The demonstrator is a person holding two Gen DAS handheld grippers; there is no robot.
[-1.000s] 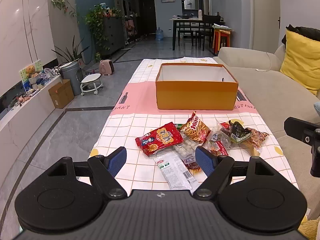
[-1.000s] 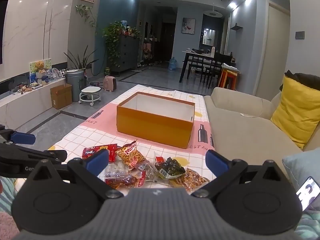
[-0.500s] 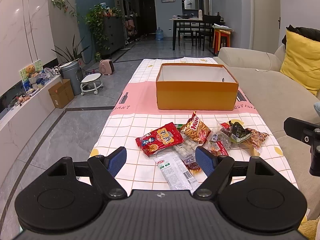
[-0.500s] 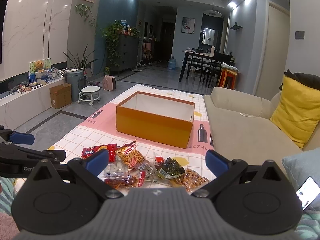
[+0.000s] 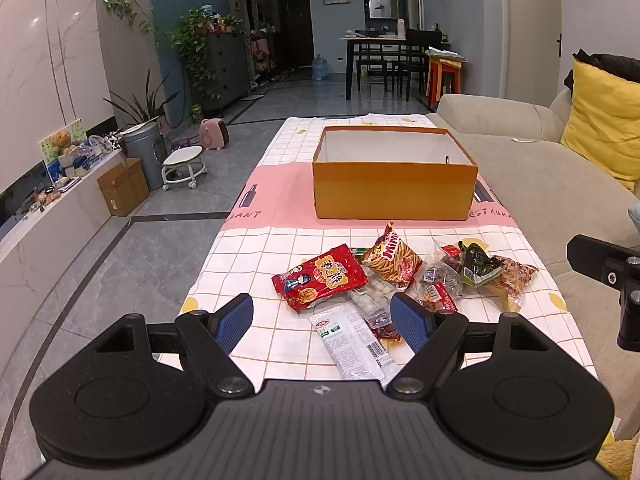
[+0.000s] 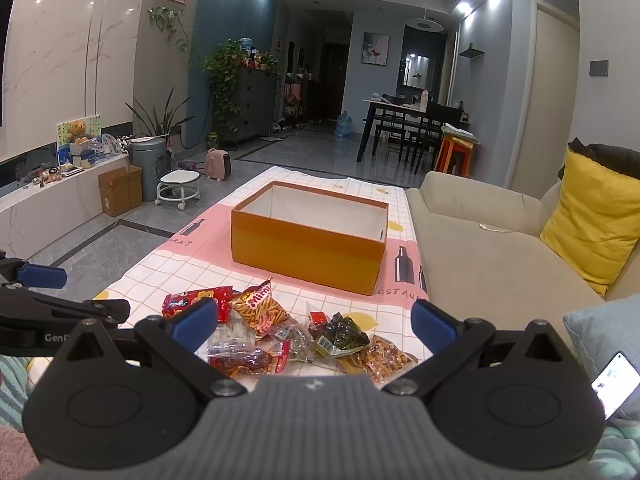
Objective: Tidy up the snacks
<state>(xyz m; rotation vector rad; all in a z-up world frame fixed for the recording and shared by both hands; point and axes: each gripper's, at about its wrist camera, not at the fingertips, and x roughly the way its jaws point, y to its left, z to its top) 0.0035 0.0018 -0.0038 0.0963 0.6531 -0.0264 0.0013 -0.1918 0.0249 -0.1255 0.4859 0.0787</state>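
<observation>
Snack packets (image 5: 400, 280) lie heaped at the centre of the left wrist frame on the checked tabletop (image 5: 248, 248), below the orange box (image 5: 394, 190), which stands open higher up. Left gripper (image 5: 322, 318) and right gripper (image 6: 314, 320) both hover spread wide at the lower frame, grasping nothing, above the heap's near edge.
</observation>
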